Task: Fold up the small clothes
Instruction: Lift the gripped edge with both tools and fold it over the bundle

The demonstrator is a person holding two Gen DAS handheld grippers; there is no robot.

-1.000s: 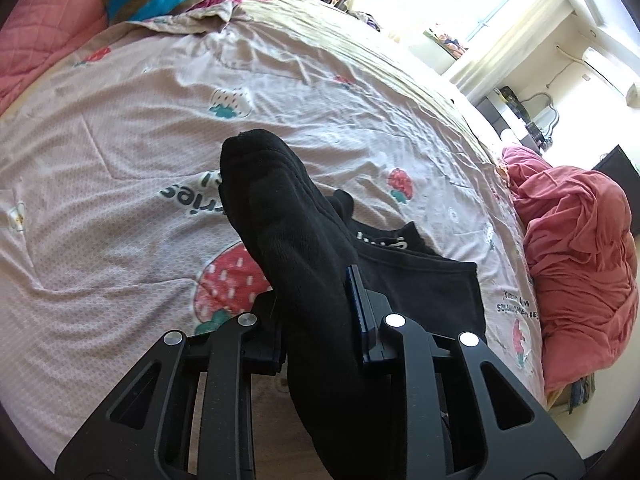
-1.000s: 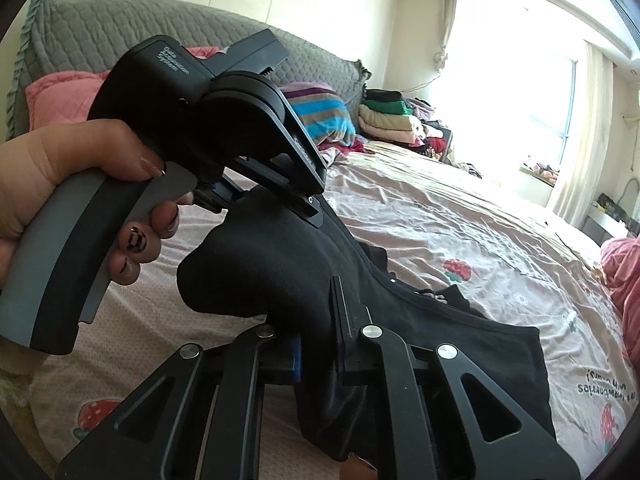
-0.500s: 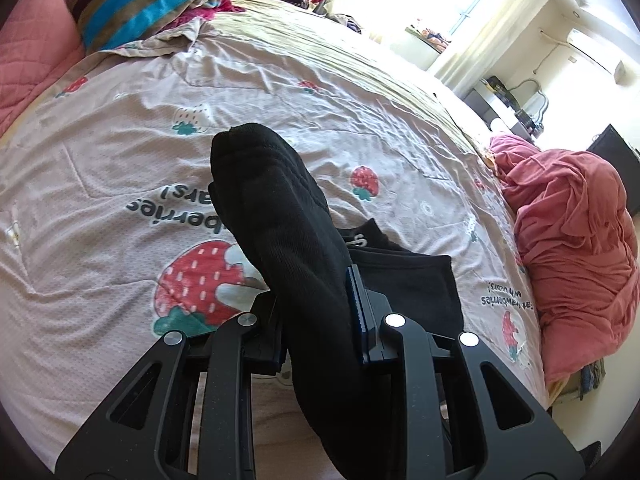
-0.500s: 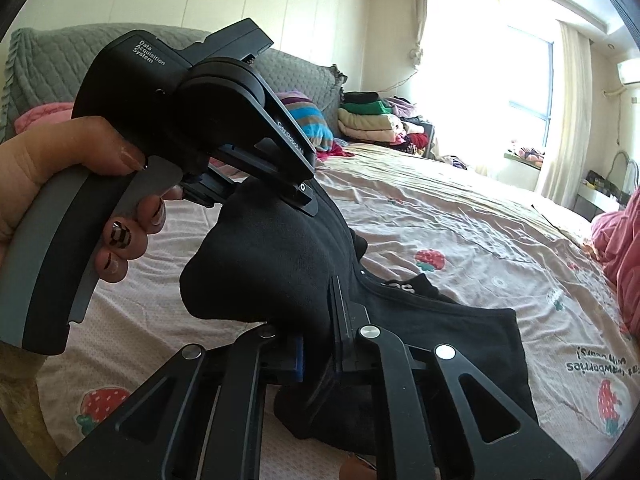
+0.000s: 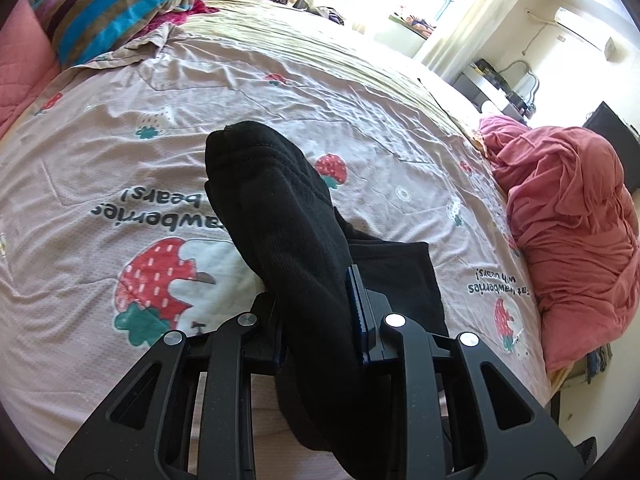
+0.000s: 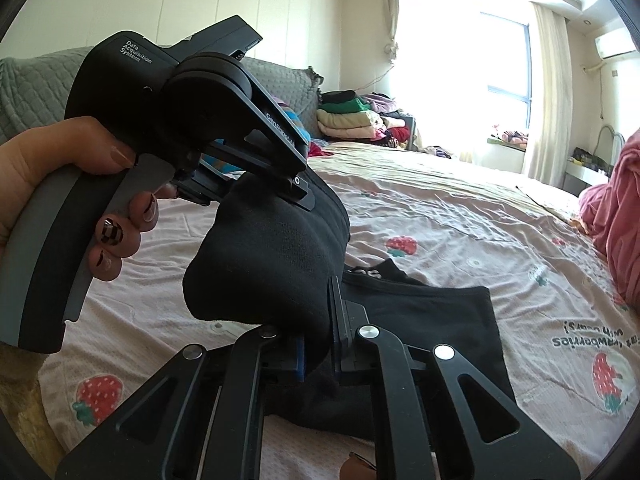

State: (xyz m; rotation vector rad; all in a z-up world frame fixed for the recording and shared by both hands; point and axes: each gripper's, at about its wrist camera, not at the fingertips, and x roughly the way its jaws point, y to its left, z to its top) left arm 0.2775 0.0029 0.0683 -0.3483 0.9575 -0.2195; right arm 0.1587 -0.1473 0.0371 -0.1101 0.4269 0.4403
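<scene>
A black sock [image 5: 280,216] is held in the air above the bed. My left gripper [image 5: 320,320] is shut on one end of it, and the sock sticks up and forward between the fingers. My right gripper [image 6: 320,344] is shut on the other part of the same sock [image 6: 264,264]. The left gripper's body and the hand holding it fill the left of the right wrist view. A flat black garment [image 5: 400,276] lies on the bed under the sock; it also shows in the right wrist view [image 6: 436,320].
The bed has a pink strawberry-print sheet [image 5: 200,92]. A red crumpled blanket [image 5: 568,232] lies at the right edge. A striped pillow [image 5: 116,12] and folded clothes [image 6: 348,120] sit at the head end.
Both grippers have lifted and tilted with the sock held between them, so more of the room shows. Both grips stay shut.
</scene>
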